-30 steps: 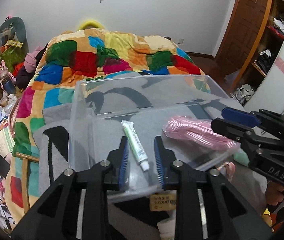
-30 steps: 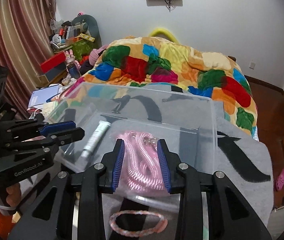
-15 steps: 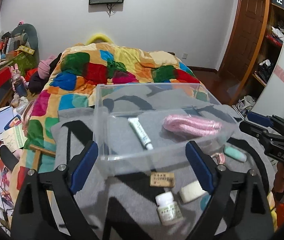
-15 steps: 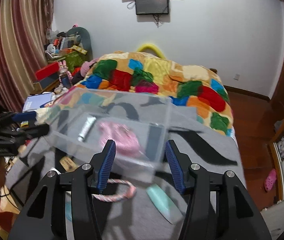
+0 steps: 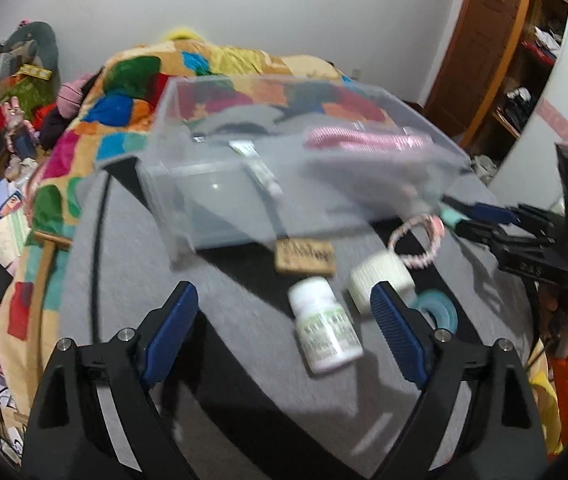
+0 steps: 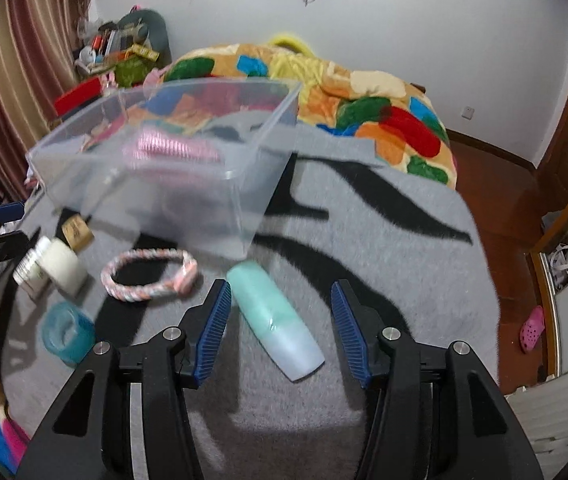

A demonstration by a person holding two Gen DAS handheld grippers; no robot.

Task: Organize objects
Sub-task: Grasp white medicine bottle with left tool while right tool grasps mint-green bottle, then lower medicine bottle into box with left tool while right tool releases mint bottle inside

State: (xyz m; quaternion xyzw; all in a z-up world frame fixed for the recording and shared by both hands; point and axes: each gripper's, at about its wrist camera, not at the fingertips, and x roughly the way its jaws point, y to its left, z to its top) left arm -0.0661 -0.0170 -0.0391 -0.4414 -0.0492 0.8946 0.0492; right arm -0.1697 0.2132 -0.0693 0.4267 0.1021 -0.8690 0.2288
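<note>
A clear plastic bin (image 5: 188, 208) (image 6: 244, 208) stands on the grey zebra-print blanket; it holds a pink rope bundle (image 5: 364, 140) (image 6: 172, 148) and a white tube (image 5: 260, 168). In front of it lie a white pill bottle (image 5: 324, 336), a cream tape roll (image 5: 380, 280) (image 6: 62, 266), a cork block (image 5: 304, 256), a pink braided ring (image 6: 148, 276) and a teal roll (image 6: 68, 334). My left gripper (image 5: 284, 328) is open just above the pill bottle. My right gripper (image 6: 280, 328) is open around a mint-and-blue tube (image 6: 276, 320), apart from it.
A colourful patchwork quilt (image 6: 364, 104) covers the bed behind the bin. Cluttered shelves (image 5: 8, 72) and papers are at the left, a wooden door (image 5: 480, 48) and wardrobe at the right. The blanket's right edge (image 6: 484, 280) drops to a wooden floor.
Both grippers have pulled back from the bin and tilted down over the loose items. Both have opened wide, the left one first; each let go of what it had placed in the bin.
</note>
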